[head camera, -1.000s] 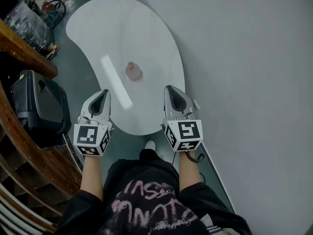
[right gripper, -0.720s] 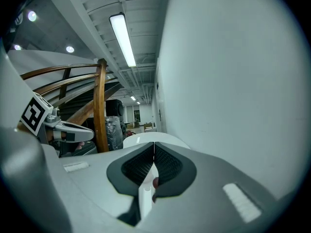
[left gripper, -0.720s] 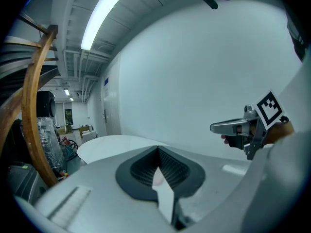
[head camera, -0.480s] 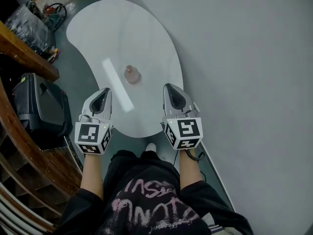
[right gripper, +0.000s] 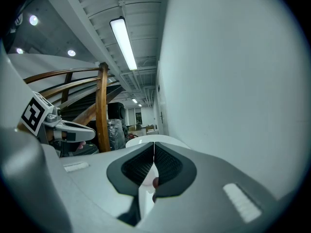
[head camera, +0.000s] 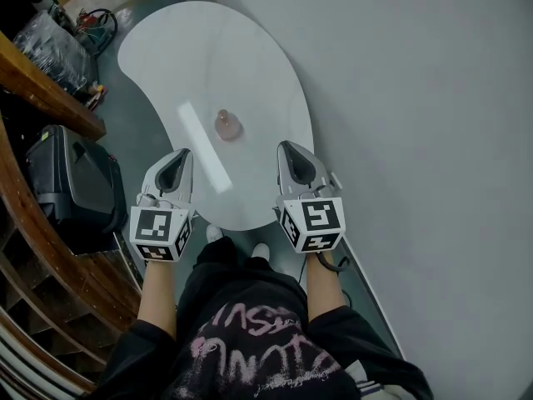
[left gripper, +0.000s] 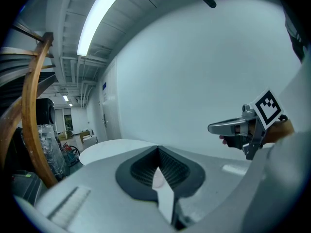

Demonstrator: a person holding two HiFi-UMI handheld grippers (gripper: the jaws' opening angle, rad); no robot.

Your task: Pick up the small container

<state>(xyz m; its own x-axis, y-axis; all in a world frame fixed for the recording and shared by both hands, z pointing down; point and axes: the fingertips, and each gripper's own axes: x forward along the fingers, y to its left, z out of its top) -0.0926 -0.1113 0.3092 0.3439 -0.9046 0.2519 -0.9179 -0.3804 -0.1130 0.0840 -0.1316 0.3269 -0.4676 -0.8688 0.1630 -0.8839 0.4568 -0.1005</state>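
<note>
Left hand-held gripper [head camera: 176, 162] hangs over the near edge of the white kidney-shaped desk [head camera: 250, 65], its jaws drawn together with nothing between them. Its own view shows the dark ribbed pads meeting at the tip, with only a thin pale sliver below. Right hand-held gripper [head camera: 293, 153] sits level with it at the desk's near right edge, close to the grey wall [head camera: 416, 98], and its jaws are likewise pressed together and empty. Each carries a marker cube at the rear, and both point away from the person along the desk. The container [head camera: 226, 124], small and pinkish, stands on the desk ahead of the two grippers and roughly midway between their lines, well apart from both and touching neither. A bright strip of reflected light [head camera: 204, 144] lies on the desk just left of it. Left of the desk sits a black case [head camera: 71, 182], with a wooden rail [head camera: 42, 86] above it and cables [head camera: 92, 19] near the desk's far end. The person's dark top [head camera: 250, 340] with pink print fills the bottom of the head view.
</note>
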